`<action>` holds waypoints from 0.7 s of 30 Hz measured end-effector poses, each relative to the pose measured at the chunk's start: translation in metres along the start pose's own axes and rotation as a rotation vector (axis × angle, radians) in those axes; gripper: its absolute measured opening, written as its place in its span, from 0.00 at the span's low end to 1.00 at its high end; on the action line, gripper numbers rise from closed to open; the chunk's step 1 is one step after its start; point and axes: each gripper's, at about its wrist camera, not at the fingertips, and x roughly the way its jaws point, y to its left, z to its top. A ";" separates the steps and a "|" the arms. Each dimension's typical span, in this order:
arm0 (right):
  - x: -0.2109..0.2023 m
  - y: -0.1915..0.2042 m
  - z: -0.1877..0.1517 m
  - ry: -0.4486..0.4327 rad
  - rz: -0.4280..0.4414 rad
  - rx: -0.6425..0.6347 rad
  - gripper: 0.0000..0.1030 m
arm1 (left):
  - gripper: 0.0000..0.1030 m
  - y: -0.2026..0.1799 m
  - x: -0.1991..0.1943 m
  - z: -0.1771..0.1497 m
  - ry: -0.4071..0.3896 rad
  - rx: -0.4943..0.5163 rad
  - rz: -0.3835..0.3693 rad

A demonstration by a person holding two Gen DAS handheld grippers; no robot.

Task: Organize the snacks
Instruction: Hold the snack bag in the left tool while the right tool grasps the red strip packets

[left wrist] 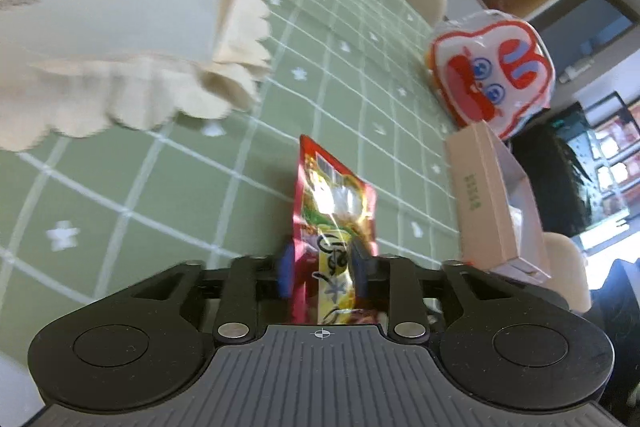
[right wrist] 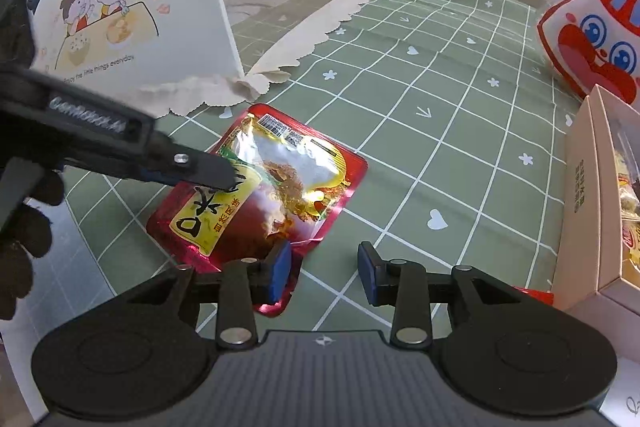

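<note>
One red packet (right wrist: 264, 195), one box (right wrist: 584, 211) (plus one cover (right wrist: 132, 11)).

Your right gripper (right wrist: 324, 273) is black, with blue pads (right wrist: 281, 269) on its fingers, silver pivot rivets, a ribbed grey body and a small crosshair mark. Your left gripper (left wrist: 322, 265) matches it; from the right camera its arm shows white lettering, one screw and your dark glove (right wrist: 24, 227).
</note>
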 end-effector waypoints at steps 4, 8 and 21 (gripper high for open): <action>-0.001 -0.001 -0.002 -0.007 -0.003 -0.001 0.34 | 0.48 -0.016 0.015 0.003 0.014 0.064 -0.009; -0.010 -0.005 -0.006 0.001 -0.010 0.007 0.34 | 0.26 -0.027 0.005 0.000 0.005 0.073 -0.015; -0.049 -0.025 -0.062 0.006 0.027 0.043 0.34 | 0.34 -0.095 0.029 -0.050 0.122 0.179 -0.023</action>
